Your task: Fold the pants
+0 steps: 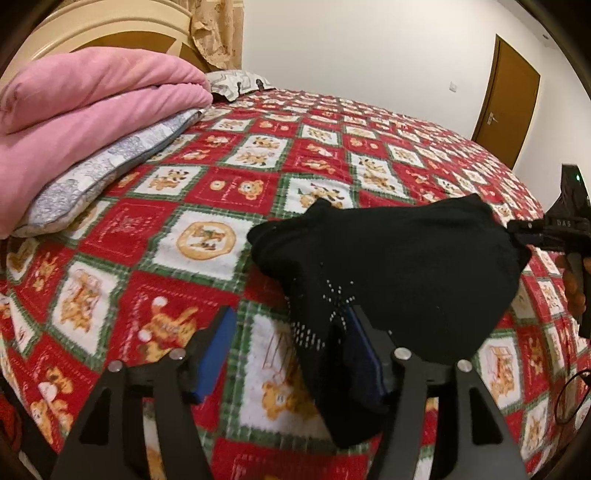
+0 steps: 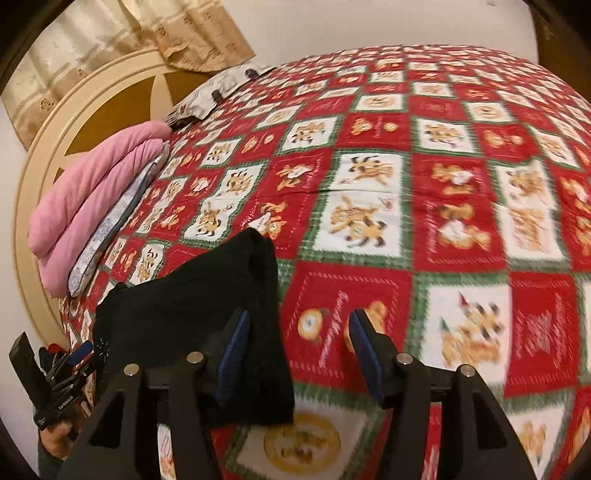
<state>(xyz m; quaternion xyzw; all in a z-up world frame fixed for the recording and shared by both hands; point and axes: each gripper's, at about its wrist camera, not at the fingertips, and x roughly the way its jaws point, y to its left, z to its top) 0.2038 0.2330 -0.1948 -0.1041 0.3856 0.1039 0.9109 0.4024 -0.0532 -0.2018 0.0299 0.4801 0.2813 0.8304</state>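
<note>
Now the black pants (image 1: 399,266) lie bunched on the bed (image 1: 236,177), on its checked cartoon blanket. Left gripper (image 1: 291,347) and right gripper (image 2: 295,350) are both spread; cloth drapes over one blue pad of each, neither pinching it. Pink bedding (image 1: 74,110) sits toward the headboard edge.

Right view's bedspread (image 2: 461,221) motion-blurred; black pants (image 1: 388,266) hide left gripper's (image 1: 291,350) right pad.

We are in a home bedroom: a bed (image 1: 369,122) with patterned bedspread, headboard (image 2: 48,177), pillows (image 1: 236,83), curtain (image 2: 177,33), and door (image 1: 506,99).
</note>
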